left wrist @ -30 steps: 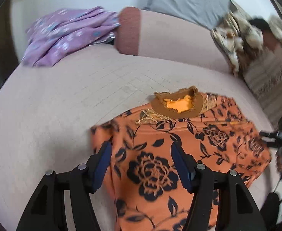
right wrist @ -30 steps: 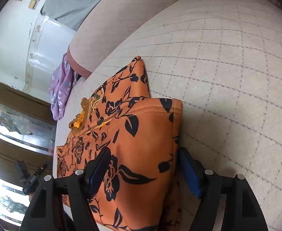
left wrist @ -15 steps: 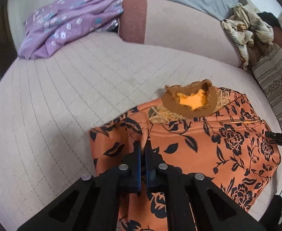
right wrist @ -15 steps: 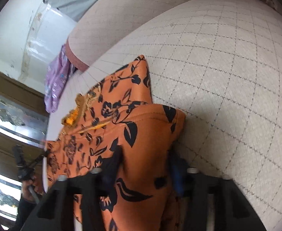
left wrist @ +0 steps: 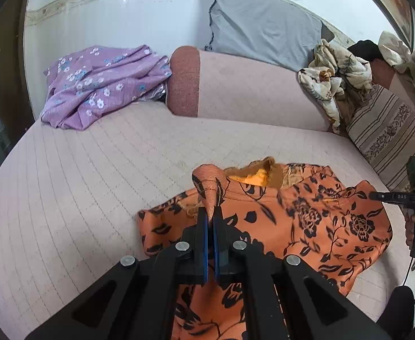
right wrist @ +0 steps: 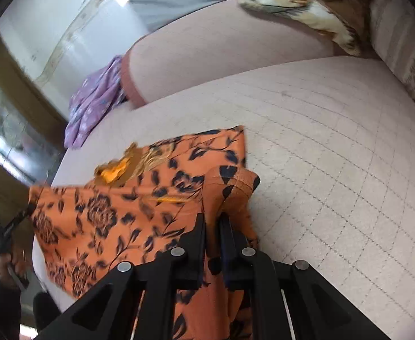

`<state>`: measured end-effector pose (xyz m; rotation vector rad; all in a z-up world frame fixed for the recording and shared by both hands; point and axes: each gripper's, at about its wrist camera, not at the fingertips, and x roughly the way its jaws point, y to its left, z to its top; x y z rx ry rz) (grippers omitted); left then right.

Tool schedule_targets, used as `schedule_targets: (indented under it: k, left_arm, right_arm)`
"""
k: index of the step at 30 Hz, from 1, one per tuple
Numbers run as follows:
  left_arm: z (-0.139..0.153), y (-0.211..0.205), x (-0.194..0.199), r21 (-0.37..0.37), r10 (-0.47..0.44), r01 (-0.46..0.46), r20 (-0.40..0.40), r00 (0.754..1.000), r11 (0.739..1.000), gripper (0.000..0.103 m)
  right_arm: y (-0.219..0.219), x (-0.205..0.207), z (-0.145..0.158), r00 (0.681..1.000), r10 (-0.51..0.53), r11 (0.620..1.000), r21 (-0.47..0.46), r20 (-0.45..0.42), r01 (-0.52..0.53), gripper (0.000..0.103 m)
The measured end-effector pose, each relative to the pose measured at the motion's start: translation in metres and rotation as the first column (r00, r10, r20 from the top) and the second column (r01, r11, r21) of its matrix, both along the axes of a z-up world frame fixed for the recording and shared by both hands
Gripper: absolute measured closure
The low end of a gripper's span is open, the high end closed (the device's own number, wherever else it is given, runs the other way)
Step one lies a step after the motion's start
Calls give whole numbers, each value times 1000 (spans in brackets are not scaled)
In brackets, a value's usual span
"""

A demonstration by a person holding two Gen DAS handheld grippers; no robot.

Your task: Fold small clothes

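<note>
An orange garment with black flower print (left wrist: 306,218) lies on a pale quilted bed (left wrist: 80,198); its brown collar points away from me. My left gripper (left wrist: 210,215) is shut on a fold of the garment's left side and lifts it into a peak. In the right wrist view my right gripper (right wrist: 213,221) is shut on the garment's (right wrist: 108,221) right side, which bunches up between the fingers. The other gripper shows at the right edge of the left wrist view (left wrist: 414,198).
A purple flowered cloth (left wrist: 102,82) lies at the bed's far left corner. A long pink bolster (left wrist: 249,90) runs along the back, with a grey pillow (left wrist: 264,25) behind it. A crumpled cream cloth (left wrist: 337,70) and a striped cushion (left wrist: 388,133) sit at the far right.
Both grippers went from open to shut on the garment's sides. They now lift the pinched cloth off the bed, and the garment's edges have drawn inward.
</note>
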<state>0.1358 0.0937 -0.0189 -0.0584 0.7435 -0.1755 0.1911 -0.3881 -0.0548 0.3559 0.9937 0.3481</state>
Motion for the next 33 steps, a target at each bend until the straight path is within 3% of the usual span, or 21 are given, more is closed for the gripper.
schedule_targets:
  k: [3,4,8,10,15,18,21,24,27,29,30,31,33]
  left_arm:
    - [-11,3,2,-12,4,-5,-35,999,1000,101]
    - [-14,2,4,-7,5,-5,-42,999,1000,101]
    - [-24,0,10,-17,-4,3,-77,997,1000,100]
    - [-34,0,19,-21,-7,5,-110,994,1000,100]
    - [-60,11,38,-76,29,-47,-222,975,996,100]
    - [-47,8,34,-59,24,-35,-169,985,998,101]
    - [-1,9,9,-75,46,-47,-17,999,996,101]
    - [37,15,-21,-77,73,-64,113,991,995,101]
    - [38,24,-23,-65,114,-105,148,982,992,100]
    - [15,31,-3,-28,147,-145,113,983,989,100]
    - [-5,34,13,-8,162,-162,26,986,987,100]
    - [-22,37,25,-28,159,-161,-57,986,987,100]
    - [-45,40,31,-51,150,-157,-125,981,986,100]
  right_arm:
    - [-5,11,-32,993,-13,996,81,-118,23,90]
    - [-7,13,-42,989,-26,997,64,-146,36,89]
    - [-14,12,-47,990,-58,990,118,-125,73,86]
    - [-11,14,-47,989,-41,994,99,-140,56,85]
    - [1,13,-29,994,-6,1000,-10,-110,5,93]
    - [9,9,-7,998,11,998,-61,-54,-15,94]
    - [21,3,27,998,40,990,-138,40,-35,96]
    - [32,1,71,982,52,978,-207,180,-14,96]
    - [42,13,104,952,48,968,-251,301,30,96]
    - [47,36,102,944,16,964,-254,330,73,96]
    - [50,54,89,950,-4,958,-272,313,94,95]
    - [50,70,72,966,-20,958,-272,258,93,94]
    - [43,92,29,995,-71,982,-169,67,82,92]
